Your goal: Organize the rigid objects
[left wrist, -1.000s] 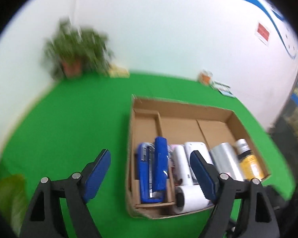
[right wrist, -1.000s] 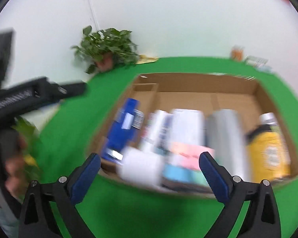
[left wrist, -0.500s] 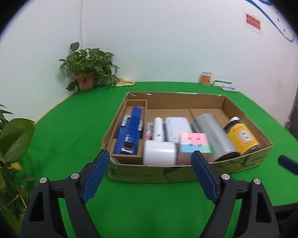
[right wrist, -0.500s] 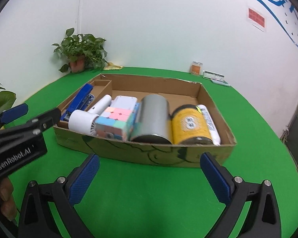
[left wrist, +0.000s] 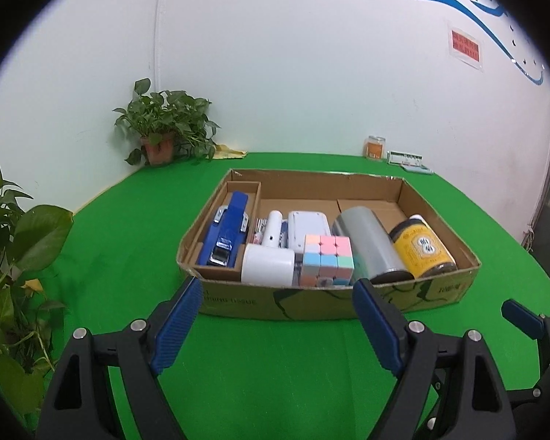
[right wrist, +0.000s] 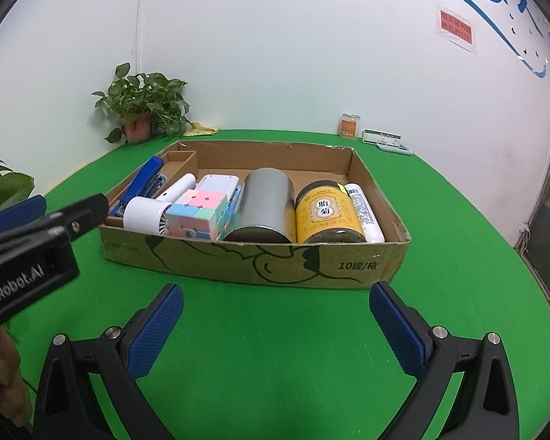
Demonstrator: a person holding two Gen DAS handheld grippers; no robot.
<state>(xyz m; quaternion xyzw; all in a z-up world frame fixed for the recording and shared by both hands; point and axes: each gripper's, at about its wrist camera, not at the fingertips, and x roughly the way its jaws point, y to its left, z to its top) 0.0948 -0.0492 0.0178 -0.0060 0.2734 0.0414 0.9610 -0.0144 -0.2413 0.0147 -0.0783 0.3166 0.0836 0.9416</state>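
Green tabletop (right wrist: 275, 330), silver can (right wrist: 262, 205) lengthwise front-to-back in cardboard box (right wrist: 253, 264), both claws (left wrist: 277, 324) (right wrist: 275, 324) apart, empty.

My left gripper (left wrist: 278, 322) jaws wide apart, empty, tilted downward. My right gripper (right wrist: 275, 326) likewise agape, empty, just right of left.

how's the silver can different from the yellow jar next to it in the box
The silver can is plain bare metal with no label; the yellow jar has a printed yellow label and a dark lid. The can looks wider and longer than the jar. Both lie on their sides, side by side in the cardboard box.
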